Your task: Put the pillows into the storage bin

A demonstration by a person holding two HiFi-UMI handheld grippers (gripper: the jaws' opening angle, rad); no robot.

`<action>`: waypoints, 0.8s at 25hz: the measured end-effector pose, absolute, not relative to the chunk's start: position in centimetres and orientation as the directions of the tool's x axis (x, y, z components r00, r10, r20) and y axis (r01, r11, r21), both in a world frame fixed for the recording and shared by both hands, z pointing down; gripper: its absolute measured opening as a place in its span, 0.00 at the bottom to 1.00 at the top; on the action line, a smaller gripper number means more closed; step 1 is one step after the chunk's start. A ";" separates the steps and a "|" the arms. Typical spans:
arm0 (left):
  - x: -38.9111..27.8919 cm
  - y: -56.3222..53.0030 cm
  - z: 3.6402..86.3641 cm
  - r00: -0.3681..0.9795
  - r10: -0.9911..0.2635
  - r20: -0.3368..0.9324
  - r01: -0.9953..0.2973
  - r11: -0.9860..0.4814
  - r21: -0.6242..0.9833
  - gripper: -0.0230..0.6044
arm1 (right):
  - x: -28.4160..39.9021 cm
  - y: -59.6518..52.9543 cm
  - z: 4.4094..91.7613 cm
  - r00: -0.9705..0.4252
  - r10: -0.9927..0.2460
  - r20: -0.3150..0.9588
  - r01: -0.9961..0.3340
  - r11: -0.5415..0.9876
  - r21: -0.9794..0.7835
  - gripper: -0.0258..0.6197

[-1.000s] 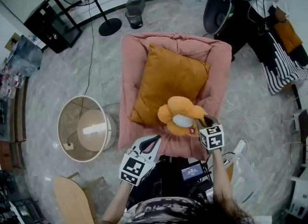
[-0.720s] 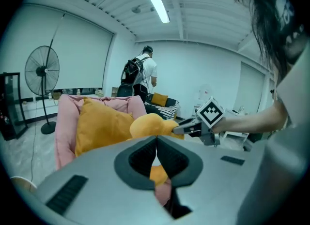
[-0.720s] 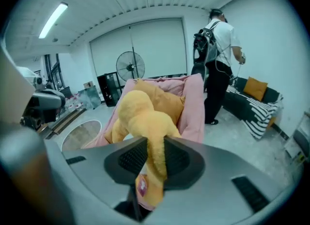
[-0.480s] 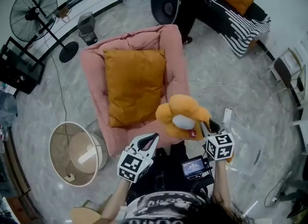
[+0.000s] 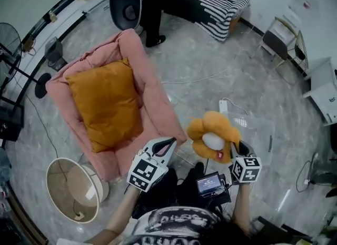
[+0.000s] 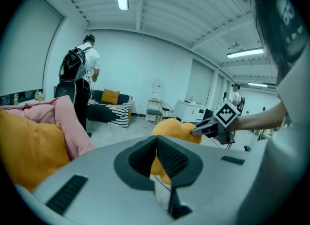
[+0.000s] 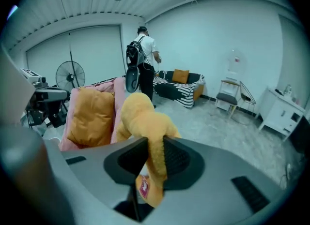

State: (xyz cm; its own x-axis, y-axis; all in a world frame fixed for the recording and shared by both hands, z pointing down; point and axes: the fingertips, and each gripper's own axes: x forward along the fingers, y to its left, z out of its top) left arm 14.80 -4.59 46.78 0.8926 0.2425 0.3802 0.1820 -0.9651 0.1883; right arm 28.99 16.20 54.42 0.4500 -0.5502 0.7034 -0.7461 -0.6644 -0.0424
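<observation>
Pinching the plush pillow (image 5: 213, 133) by an edge, the right gripper (image 5: 235, 151) holds it off the floor (image 5: 210, 75). The left gripper (image 5: 165, 145) has its jaws pressed together, empty.

The storage bin (image 5: 152, 101) stands on the floor (image 5: 210, 70), to the left in the head view. The large pillow (image 5: 105, 104) lies inside it, between its walls. A round basket (image 5: 73, 188) stands on the floor just beside the bin's near left corner. The left tool (image 5: 169, 144) is over the bin's near right corner. To its right, apart from the bin and above the floor, the small plush pillow (image 5: 213, 133) sits between the jaws of the right tool (image 5: 234, 148). Behind this pillow a power strip (image 5: 224, 106) lies on the floor. Behind the bin a sofa (image 5: 221, 1) stands at the far wall, and a chair (image 5: 281, 41) is at its right.
</observation>
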 end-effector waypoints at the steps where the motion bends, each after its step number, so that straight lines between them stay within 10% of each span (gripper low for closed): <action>1: 15.8 -3.4 46.8 0.888 0.256 0.383 0.197 -0.962 0.188 0.06 | 29.3 18.2 54.9 0.457 -0.532 0.713 -0.728 -0.685 -0.044 0.17; 20: 31.5 18.3 50.2 0.783 0.375 0.496 0.313 -0.927 0.206 0.06 | 45.7 48.5 68.6 0.503 -0.228 0.834 -0.488 -0.871 0.056 0.17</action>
